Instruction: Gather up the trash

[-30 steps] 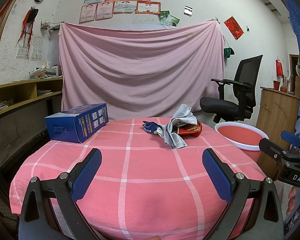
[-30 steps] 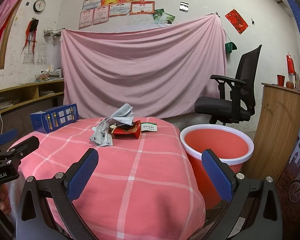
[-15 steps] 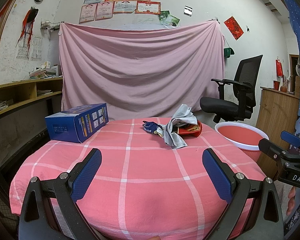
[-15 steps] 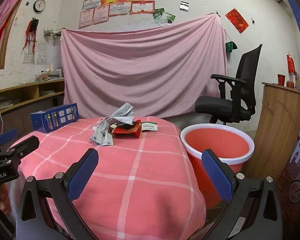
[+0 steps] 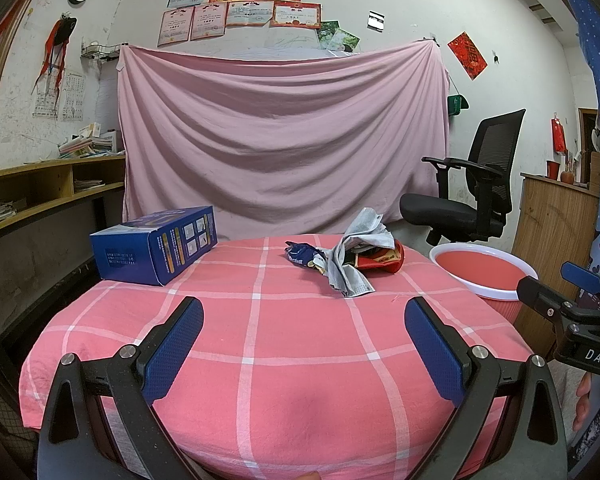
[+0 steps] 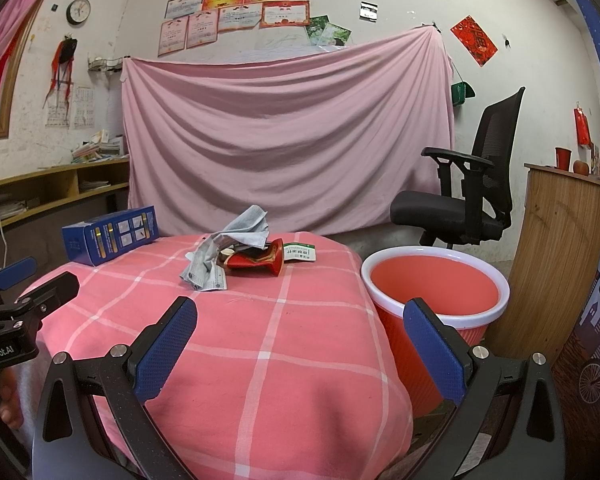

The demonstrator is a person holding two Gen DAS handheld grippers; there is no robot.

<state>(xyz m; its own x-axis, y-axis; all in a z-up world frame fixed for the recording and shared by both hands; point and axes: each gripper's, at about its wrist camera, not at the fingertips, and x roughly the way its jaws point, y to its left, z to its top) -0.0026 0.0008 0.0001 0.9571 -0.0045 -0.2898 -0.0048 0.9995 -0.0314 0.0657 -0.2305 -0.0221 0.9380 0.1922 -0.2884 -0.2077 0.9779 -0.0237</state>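
Note:
A small heap of trash lies at the far side of the pink checked table (image 5: pixel 284 352): crumpled grey newspaper (image 5: pixel 354 258), a dark blue wrapper (image 5: pixel 302 254), a red snack packet (image 5: pixel 382 262). The right wrist view shows the same newspaper (image 6: pixel 224 248), the red packet (image 6: pixel 260 262) and a white-and-green sachet (image 6: pixel 300 254). A red bin with a white rim (image 6: pixel 434 280) stands right of the table, also in the left wrist view (image 5: pixel 482 270). My left gripper (image 5: pixel 302 342) is open and empty near the table's front edge. My right gripper (image 6: pixel 300 340) is open and empty at the table's front right.
A blue cardboard box (image 5: pixel 156 250) lies on the table's far left. A black office chair (image 5: pixel 466 198) stands behind the bin and a wooden cabinet (image 6: pixel 560 264) to its right. Wooden shelves (image 5: pixel 40 192) run along the left wall. A pink sheet (image 5: pixel 280 148) hangs behind.

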